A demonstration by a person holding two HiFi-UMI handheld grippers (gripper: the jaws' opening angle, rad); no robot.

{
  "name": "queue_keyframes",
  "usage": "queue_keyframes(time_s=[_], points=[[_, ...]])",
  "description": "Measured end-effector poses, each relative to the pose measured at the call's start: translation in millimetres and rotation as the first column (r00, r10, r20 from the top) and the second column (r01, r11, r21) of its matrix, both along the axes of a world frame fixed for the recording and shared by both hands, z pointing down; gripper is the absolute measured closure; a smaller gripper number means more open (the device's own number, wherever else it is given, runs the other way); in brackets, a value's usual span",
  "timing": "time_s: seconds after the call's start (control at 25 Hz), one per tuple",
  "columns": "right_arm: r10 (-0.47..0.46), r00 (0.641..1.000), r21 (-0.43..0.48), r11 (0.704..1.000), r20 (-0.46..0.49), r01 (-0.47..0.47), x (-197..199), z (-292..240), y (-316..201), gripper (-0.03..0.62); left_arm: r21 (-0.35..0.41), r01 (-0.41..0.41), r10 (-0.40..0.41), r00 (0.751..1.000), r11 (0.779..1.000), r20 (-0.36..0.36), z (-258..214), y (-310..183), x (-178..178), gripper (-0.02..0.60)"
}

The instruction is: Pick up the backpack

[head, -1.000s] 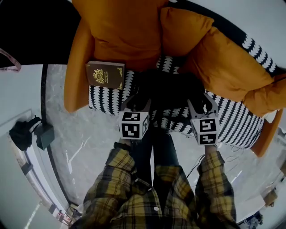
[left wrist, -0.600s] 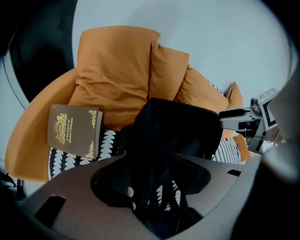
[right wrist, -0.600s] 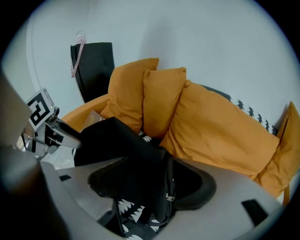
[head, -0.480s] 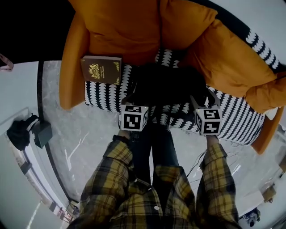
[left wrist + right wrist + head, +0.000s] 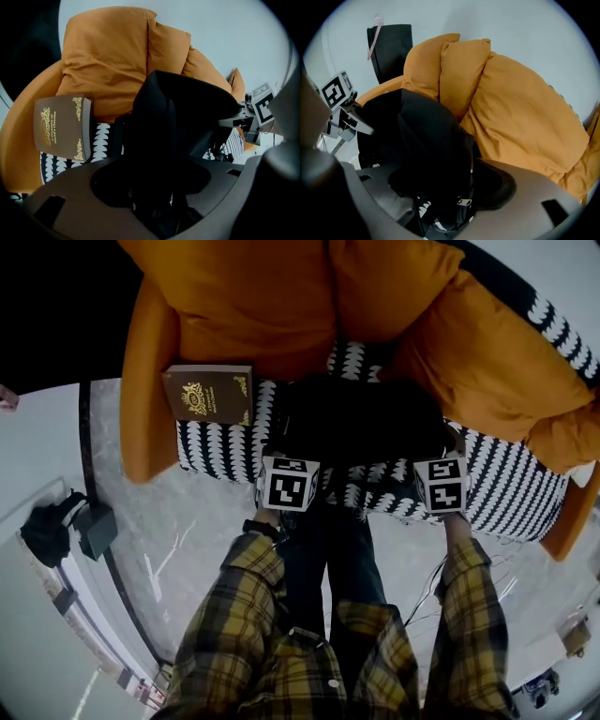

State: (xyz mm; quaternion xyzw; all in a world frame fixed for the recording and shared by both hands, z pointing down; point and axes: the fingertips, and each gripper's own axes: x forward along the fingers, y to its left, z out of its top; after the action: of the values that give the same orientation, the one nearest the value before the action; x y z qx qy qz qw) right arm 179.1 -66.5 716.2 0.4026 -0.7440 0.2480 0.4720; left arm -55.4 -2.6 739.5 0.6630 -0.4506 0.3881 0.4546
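Note:
The black backpack (image 5: 356, 418) stands on the black-and-white patterned seat cushion (image 5: 220, 448) of an orange armchair (image 5: 272, 306). My left gripper (image 5: 286, 450) is down at the backpack's left side and my right gripper (image 5: 434, 450) at its right side. In the left gripper view a fold of the backpack (image 5: 168, 126) runs down between the wide-open jaws of the left gripper (image 5: 154, 190). The right gripper view shows the same: black fabric (image 5: 431, 136) and a strap buckle sit inside the open right gripper (image 5: 445, 190). The fingertips themselves are lost in the dark fabric.
A brown book with gold print (image 5: 208, 394) leans at the chair's left arm, beside the backpack. Orange back cushions (image 5: 520, 108) rise close behind. On the marble floor to the left lies a dark bag (image 5: 47, 526); cables (image 5: 427, 582) trail at the right.
Both grippers have sunk toward the seat and now straddle the backpack's sides; their fingers, plain a second ago, are now buried against the black fabric.

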Motion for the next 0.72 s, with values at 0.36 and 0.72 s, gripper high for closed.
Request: queue_keyframes(time_s=[0.36, 0.72], points=[[-0.04, 0.999, -0.028, 0.999, 0.037, 0.041, -12, 18, -1, 0.307, -0.043, -0.034, 0.035, 0.999, 0.999, 0.032, 14, 0, 3, 0.336], [-0.073, 0.997, -0.049, 0.996, -0.011, 0.072, -13, 16, 1, 0.413, -0.033, -0.058, 0.06, 0.996, 0.998, 0.06, 9, -6, 5, 0.389]])
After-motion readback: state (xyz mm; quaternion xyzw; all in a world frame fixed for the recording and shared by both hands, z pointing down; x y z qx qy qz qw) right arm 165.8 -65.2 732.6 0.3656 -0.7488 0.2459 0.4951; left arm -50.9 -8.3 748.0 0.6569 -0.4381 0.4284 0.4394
